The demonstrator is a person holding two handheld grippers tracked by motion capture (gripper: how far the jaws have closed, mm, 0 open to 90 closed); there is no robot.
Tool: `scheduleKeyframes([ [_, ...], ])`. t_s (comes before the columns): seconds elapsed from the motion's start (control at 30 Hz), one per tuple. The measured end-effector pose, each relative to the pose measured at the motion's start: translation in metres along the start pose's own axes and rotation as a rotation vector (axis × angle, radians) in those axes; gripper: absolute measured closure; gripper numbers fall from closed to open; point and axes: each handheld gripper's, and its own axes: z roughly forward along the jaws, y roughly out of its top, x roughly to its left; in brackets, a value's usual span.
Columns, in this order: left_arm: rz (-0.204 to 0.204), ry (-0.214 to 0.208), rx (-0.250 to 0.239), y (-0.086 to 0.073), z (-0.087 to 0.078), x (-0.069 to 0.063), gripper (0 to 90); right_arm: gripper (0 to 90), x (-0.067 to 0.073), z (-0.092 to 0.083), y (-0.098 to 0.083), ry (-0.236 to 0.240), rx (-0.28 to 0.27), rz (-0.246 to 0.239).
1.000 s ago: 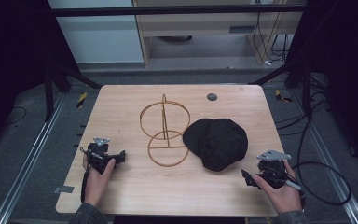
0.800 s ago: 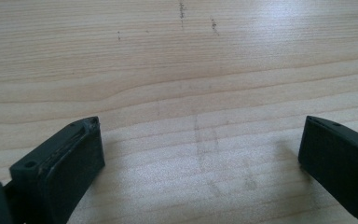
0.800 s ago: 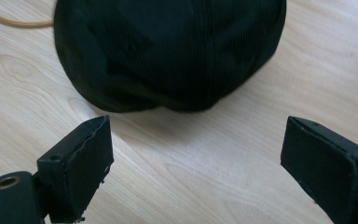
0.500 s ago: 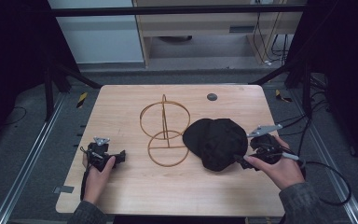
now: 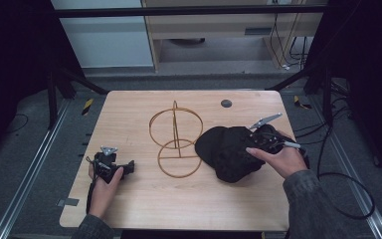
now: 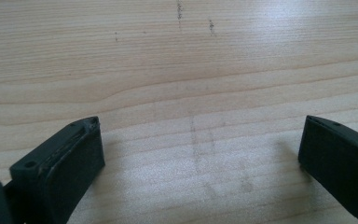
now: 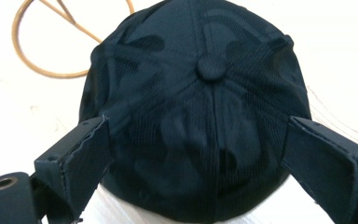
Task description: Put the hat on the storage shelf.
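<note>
Since the earlier frames the right gripper has been carried from the near right corner of the table up and inward to the black cap, while the left gripper has been kept where it was. Taken from left to right: the left gripper is held low over the near left part of the table, its jaws spread wide with nothing but bare wood between them, as the left gripper view shows. Next, one wire hat stand is seen at the middle of the table, made of two brass-coloured rings, one upright and one flat as a base. Just right of it, with its edge against or very near the base ring, one cap is lying crown up. In the right gripper view the cap is seen straight ahead of the released jaws, which are spread to either side of the crown without yet pinching it; the top button faces the camera. The right hand is judged far nearer the cap, and the stand lies to the cap's left.
</note>
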Motion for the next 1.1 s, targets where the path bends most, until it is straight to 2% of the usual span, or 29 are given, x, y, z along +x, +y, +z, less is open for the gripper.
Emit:
scheduleKeyframes([
  [0.07,0.000,-0.002,-0.001,0.000,0.000,-0.001,0.0,10.1,0.000,0.005,0.003,0.005,0.006,0.016],
  [0.23,0.008,-0.010,-0.003,0.000,0.000,-0.002,0.0,12.0,-0.001,0.016,0.008,-0.002,0.038,0.022],
  [0.4,0.016,-0.019,-0.002,0.000,0.000,-0.004,0.0,21.7,-0.003,0.025,0.010,-0.004,0.065,0.021],
  [0.53,0.019,-0.021,-0.002,0.000,0.001,-0.005,0.0,36.4,-0.005,0.030,0.010,0.014,0.083,0.022],
  [0.83,0.022,-0.024,-0.002,0.000,0.000,-0.006,0.0,74.2,-0.008,0.032,0.008,0.064,0.088,0.011],
  [1.1,0.023,-0.025,-0.002,0.000,0.000,-0.006,0.0,84.0,-0.011,0.028,0.009,0.084,0.078,0.015],
])
